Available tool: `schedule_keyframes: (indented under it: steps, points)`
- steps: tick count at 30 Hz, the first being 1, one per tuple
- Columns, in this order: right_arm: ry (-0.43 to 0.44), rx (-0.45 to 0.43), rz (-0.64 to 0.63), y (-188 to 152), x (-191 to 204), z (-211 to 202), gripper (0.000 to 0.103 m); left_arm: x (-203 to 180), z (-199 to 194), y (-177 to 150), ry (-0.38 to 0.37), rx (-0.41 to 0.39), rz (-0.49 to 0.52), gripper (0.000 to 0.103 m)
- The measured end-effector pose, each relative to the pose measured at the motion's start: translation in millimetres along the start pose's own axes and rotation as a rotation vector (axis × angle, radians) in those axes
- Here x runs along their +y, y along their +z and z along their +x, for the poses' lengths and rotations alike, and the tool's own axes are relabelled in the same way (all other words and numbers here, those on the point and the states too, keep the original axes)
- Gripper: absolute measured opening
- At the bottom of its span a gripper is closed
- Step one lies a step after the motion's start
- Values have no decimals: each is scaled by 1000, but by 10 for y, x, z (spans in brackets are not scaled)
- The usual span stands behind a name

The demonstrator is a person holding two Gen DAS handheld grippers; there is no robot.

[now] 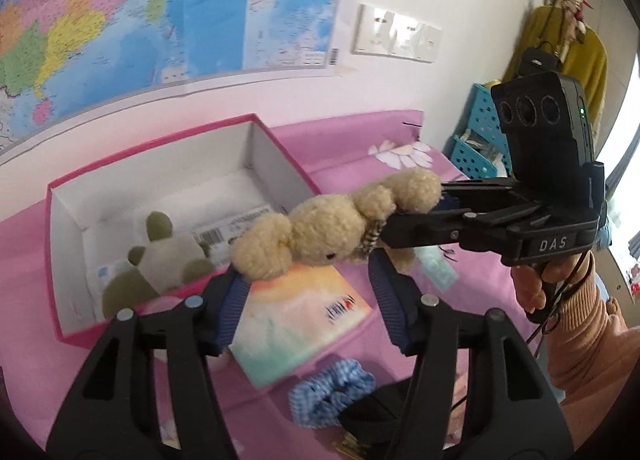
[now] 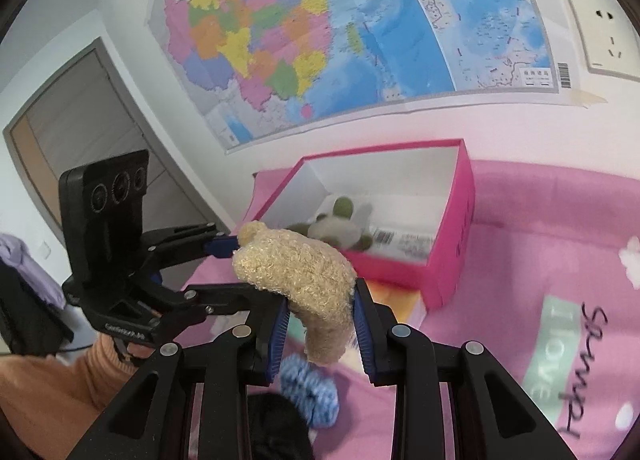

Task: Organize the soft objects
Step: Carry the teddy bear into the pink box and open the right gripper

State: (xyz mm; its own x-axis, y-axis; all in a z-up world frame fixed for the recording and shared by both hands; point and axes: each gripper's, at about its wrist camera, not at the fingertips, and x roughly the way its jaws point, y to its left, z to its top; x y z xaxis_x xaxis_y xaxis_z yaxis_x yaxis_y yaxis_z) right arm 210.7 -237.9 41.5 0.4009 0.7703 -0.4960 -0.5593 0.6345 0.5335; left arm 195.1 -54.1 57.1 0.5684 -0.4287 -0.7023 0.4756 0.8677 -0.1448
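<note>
Beige plush bear (image 1: 320,228) is held in the air by the right gripper (image 2: 320,324), its jaws closed on the bear's body, near the front wall of the pink box (image 1: 72,316). The left gripper (image 1: 308,300) is spread open below the bear's head. A green-and-grey plush (image 1: 160,260) lies inside the box. A blue scrunchie (image 1: 328,392) lies on the pink bedsheet (image 1: 340,140).

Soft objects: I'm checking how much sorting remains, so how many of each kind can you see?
Plush toys: 2, the beige teddy bear in the right gripper and the green-and-grey plush in the pink box.
Scrunchies: 2, blue gingham scrunchie and black scrunchie.
Total: 4
</note>
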Motion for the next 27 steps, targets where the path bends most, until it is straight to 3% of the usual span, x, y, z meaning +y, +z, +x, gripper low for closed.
schedule_keyframes:
  steps: [16,27]
  points:
    - [-49,68,136,464,-448,736,32,455,469,298,74,128,-127,60]
    - [-229,42,99,545,-404,764,54,517,511,291,95,131,-148,60]
